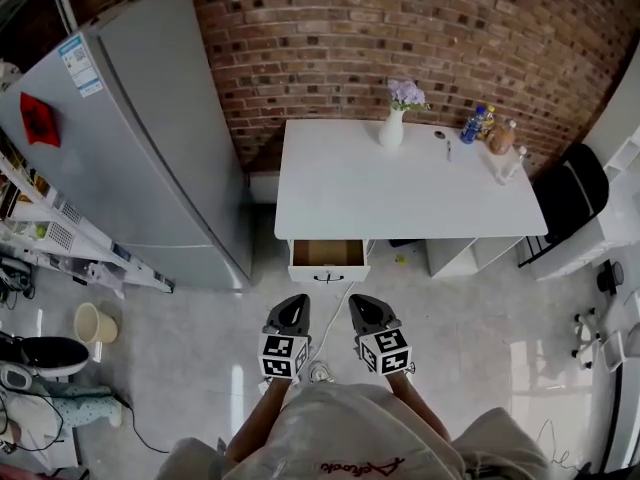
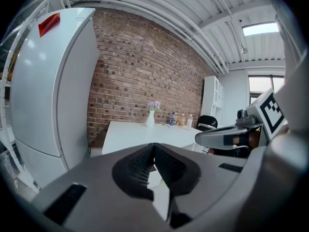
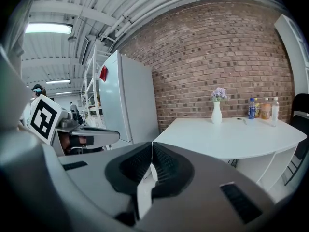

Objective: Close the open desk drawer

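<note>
Both empty grippers, left and right, had jaws closed, near the open drawer of the white desk.

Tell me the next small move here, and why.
Probably carry the left gripper forward to the front of the drawer and push it in. The drawer stands pulled out under the white desk. The left gripper and the right gripper are both shut, empty and short of it.
</note>
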Demonstrator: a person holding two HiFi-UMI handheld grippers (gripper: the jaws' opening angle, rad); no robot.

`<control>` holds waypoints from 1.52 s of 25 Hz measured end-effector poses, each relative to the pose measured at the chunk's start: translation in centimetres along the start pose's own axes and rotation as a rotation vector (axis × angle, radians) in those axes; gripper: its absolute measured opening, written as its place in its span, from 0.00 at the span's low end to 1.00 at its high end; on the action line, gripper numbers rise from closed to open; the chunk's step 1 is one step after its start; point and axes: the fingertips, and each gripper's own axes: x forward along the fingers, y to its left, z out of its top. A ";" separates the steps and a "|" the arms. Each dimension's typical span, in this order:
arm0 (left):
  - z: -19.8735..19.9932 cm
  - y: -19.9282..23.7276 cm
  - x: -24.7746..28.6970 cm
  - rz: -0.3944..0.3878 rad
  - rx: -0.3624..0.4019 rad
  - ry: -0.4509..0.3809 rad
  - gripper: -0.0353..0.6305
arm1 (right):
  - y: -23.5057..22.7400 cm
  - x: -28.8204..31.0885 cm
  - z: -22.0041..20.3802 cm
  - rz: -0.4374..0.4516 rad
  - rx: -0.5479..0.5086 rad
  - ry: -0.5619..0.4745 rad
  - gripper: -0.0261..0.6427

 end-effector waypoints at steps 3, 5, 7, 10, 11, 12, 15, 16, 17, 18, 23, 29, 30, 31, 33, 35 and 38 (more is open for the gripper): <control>0.4 1.6 1.2 -0.011 0.001 0.005 0.07 | -0.5 1.8 0.5 -0.013 0.006 0.002 0.07; 0.6 2.5 1.9 -0.018 0.004 0.005 0.07 | -0.7 2.9 0.9 -0.022 0.009 0.002 0.07; 0.8 3.4 2.5 -0.023 0.004 0.007 0.07 | -0.8 3.7 1.2 -0.027 0.014 0.003 0.07; 0.8 4.1 3.2 -0.030 0.002 0.014 0.07 | -0.6 4.5 1.1 -0.028 0.015 0.011 0.07; 0.7 4.2 3.4 -0.032 0.003 0.017 0.07 | -0.6 4.6 0.9 -0.027 0.017 0.015 0.07; 0.6 4.2 3.6 -0.035 0.004 0.020 0.07 | -0.5 4.6 0.7 -0.026 0.019 0.019 0.07; 0.2 4.0 3.8 -0.034 -0.001 0.027 0.07 | -0.6 4.2 -0.3 -0.022 0.032 0.034 0.07; 0.1 3.9 3.8 -0.029 -0.007 0.029 0.07 | -0.6 4.1 -0.6 -0.019 0.038 0.041 0.07; -0.2 3.8 3.8 -0.024 -0.014 0.031 0.07 | -0.7 4.0 -1.0 -0.015 0.044 0.047 0.07; -0.4 3.7 3.7 -0.019 -0.019 0.034 0.07 | -0.7 3.9 -1.3 -0.009 0.047 0.050 0.07; -0.6 3.1 3.4 0.013 -0.020 0.053 0.07 | -0.9 3.9 -1.0 0.033 0.050 0.048 0.07; -1.3 1.7 3.7 0.018 -0.023 0.085 0.07 | -1.5 3.5 -0.8 0.063 0.059 0.051 0.07; -1.4 1.4 4.0 0.016 -0.024 0.089 0.07 | -1.8 3.4 -1.0 0.062 0.063 0.054 0.07; -1.5 1.1 4.2 0.012 -0.025 0.094 0.07 | -2.2 3.2 -1.2 0.057 0.069 0.059 0.07; -2.0 0.7 4.5 0.002 -0.028 0.105 0.07 | -2.8 3.1 -1.8 0.045 0.083 0.071 0.07; -2.6 0.6 5.0 -0.008 -0.031 0.121 0.07 | -3.3 3.3 -2.5 0.038 0.094 0.088 0.07; -3.9 0.8 5.4 -0.014 -0.041 0.153 0.07 | -3.5 3.8 -3.9 0.043 0.111 0.123 0.07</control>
